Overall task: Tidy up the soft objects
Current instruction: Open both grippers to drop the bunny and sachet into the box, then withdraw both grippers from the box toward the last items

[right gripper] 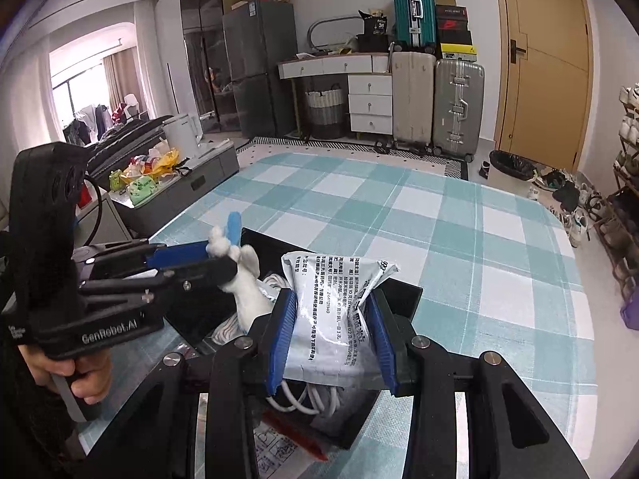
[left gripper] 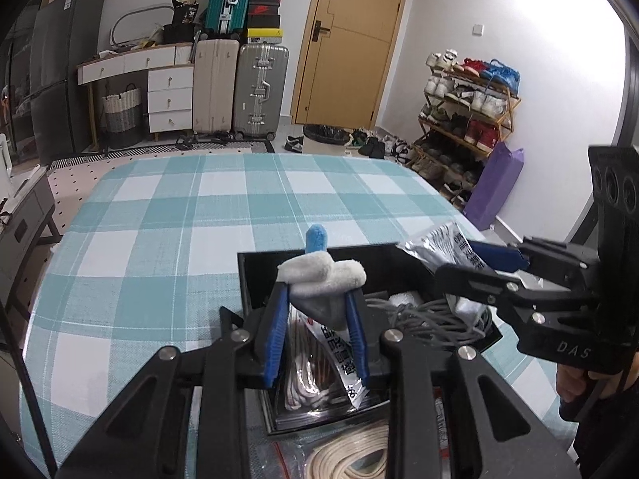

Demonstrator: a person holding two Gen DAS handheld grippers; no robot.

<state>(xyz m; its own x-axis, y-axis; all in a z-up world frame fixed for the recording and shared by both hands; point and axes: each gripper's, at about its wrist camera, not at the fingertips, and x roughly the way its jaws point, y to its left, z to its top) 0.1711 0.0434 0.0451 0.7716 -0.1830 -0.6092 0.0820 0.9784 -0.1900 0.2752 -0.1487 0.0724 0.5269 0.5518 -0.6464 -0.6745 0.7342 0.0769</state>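
The soft grey-and-white fleece cloth with a blue tip (left gripper: 321, 275) is clamped between the blue pads of the left gripper (left gripper: 315, 319), held up above the shallow black rectangular tray (left gripper: 259, 279) that sits on the teal-and-white checked tablecloth (left gripper: 159, 219). In this left wrist view the tray already holds a grey coiled cable (left gripper: 419, 315), a printed sachet (left gripper: 339, 355) and a red-and-white cord (left gripper: 303, 359), while a cream rope in a clear bag (left gripper: 351, 455) lies on the cloth nearest the camera, outside the tray. At the right edge the right gripper (left gripper: 471, 255) carries a crinkled silver foil pouch (left gripper: 435, 243). In the right wrist view that pouch (right gripper: 335, 311) is pinched upright between the right gripper's (right gripper: 331, 343) pads over the near part of the tray (right gripper: 399, 291), with white cable (right gripper: 303, 399) beneath it; the left gripper (right gripper: 215, 255) holds the cloth (right gripper: 243, 283) over the tray's far side. Judging by this, the sorting looks well under way: several items are in, and both held pieces and the bagged rope are not yet placed.
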